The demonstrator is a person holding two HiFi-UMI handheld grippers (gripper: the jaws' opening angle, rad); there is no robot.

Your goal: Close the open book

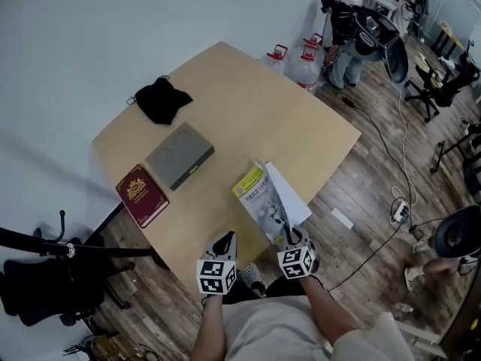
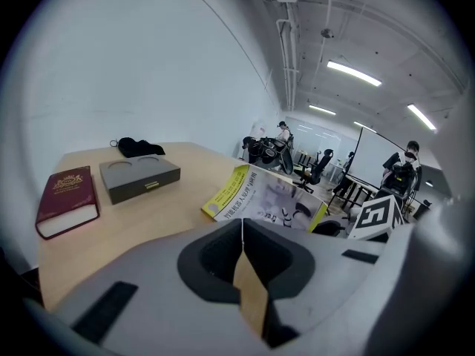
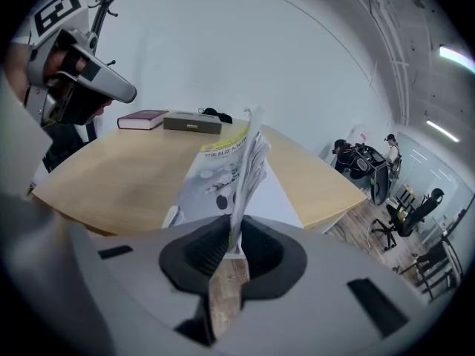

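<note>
Book first: where does it lie, seen from the head?

The book (image 1: 263, 194) sits low and just right of the middle of the frame, at the near edge of the table (image 1: 248, 111). It is partly open, with white pages fanned up. My right tongs (image 1: 289, 238) reach into its near end. My left tongs (image 1: 228, 237) hang just left of it, not touching it.

And further up the frame?

A grey box (image 1: 180, 155), a red book (image 1: 141, 194) at the left and a black cloth (image 1: 161, 100) toward the upper left, all well apart from the open book.

What does the left gripper view give?

My left tongs are closed tight, pad against pad, with nothing between them. Past them, right of centre, the book shows its yellow-edged printed cover. The red book and grey box lie at the left.

And the right gripper view?

A thin sheaf of pages (image 3: 249, 154) stands upright in the middle of the frame and runs down between my right tongs' pads. The pads are only a crack apart and sit against the paper on both sides. The printed cover shows left of the sheaf, a white page right of it.
</note>
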